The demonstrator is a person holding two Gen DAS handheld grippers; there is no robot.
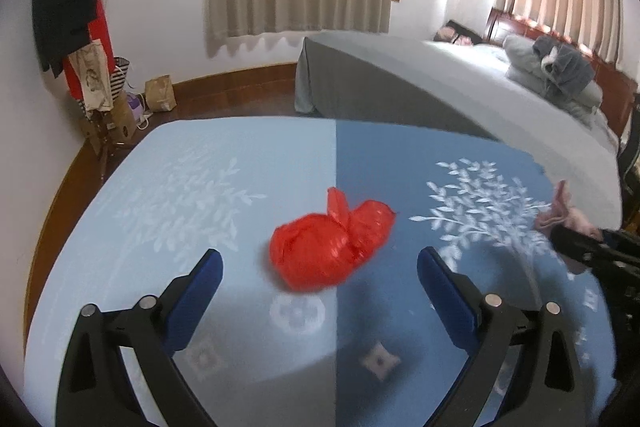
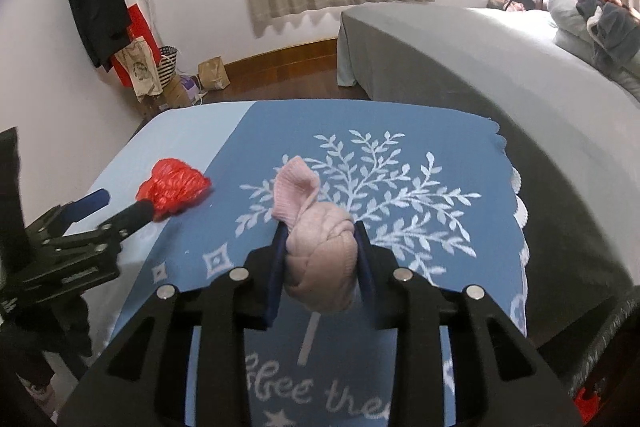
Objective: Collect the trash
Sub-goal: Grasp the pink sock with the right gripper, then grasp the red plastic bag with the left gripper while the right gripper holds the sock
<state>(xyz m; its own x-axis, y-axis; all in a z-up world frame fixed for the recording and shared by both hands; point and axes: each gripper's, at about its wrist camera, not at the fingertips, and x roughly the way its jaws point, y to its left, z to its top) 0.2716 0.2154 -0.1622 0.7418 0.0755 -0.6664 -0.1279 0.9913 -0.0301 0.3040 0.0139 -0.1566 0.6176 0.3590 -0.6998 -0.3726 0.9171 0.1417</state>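
The right gripper [image 2: 322,227] sat nearest its wrist camera, its blue pads clamped on both sides of a balled pink sock [image 2: 320,247] that bulged out between them, raised off the blue tablecloth [image 2: 400,131]. Off to its left, the left gripper [image 1: 320,263] stood with its jaws spread wide and nothing held. The red plastic bag [image 1: 330,245], knotted and crumpled, lay on the cloth just ahead of those open fingertips, roughly centred between them; whether either pad touched it could not be told.
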